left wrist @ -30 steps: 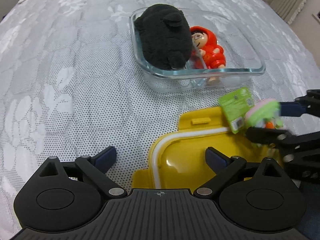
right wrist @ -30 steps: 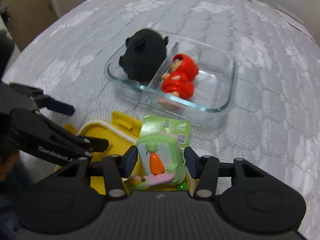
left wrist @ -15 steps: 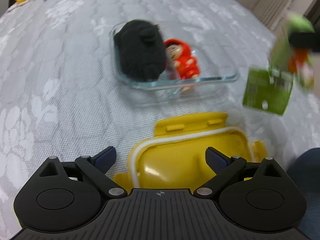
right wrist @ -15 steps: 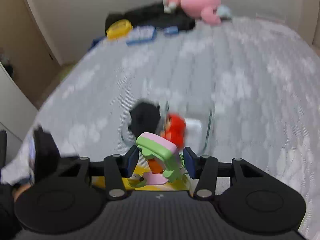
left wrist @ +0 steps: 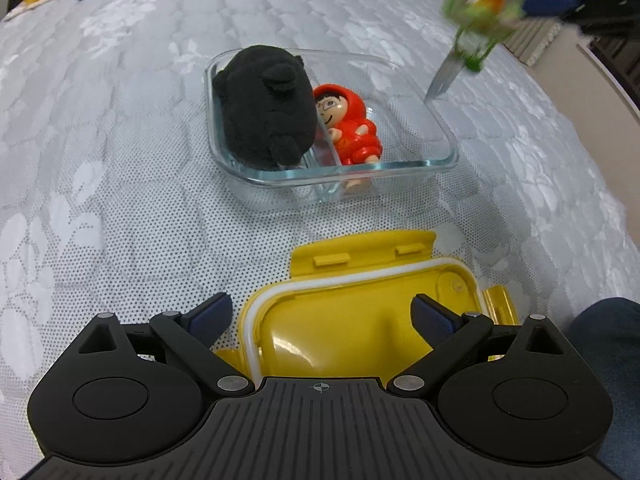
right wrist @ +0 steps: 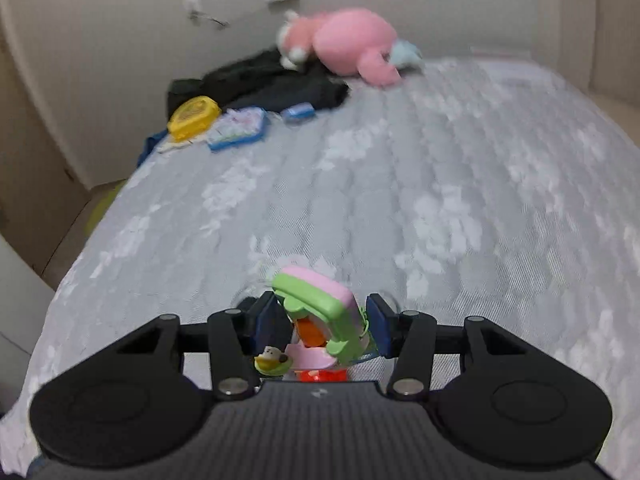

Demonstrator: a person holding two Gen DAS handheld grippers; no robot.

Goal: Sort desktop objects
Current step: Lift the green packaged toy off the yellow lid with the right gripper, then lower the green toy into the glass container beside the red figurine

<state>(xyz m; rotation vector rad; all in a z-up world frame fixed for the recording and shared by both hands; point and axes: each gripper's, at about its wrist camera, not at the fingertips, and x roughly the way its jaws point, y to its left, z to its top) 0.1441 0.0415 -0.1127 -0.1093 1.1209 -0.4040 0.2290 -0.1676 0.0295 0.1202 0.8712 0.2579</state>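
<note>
My right fingers [right wrist: 322, 326] clamp green toy [right wrist: 320, 308], upper right above glass dish [left wrist: 436, 120]; dangling tag could snag its rim. Left fingers [left wrist: 320, 316] apart.

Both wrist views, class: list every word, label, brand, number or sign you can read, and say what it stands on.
No text can be read in either view now.
Tag hanging from the green toy in the right gripper: blurred, print unreadable.
Blue case far back on the bed: patterned, too small and blurred to read.
Small yellow box beside it: no legible marking.
Yellow lid, near the left gripper: no lettering visible.
</note>
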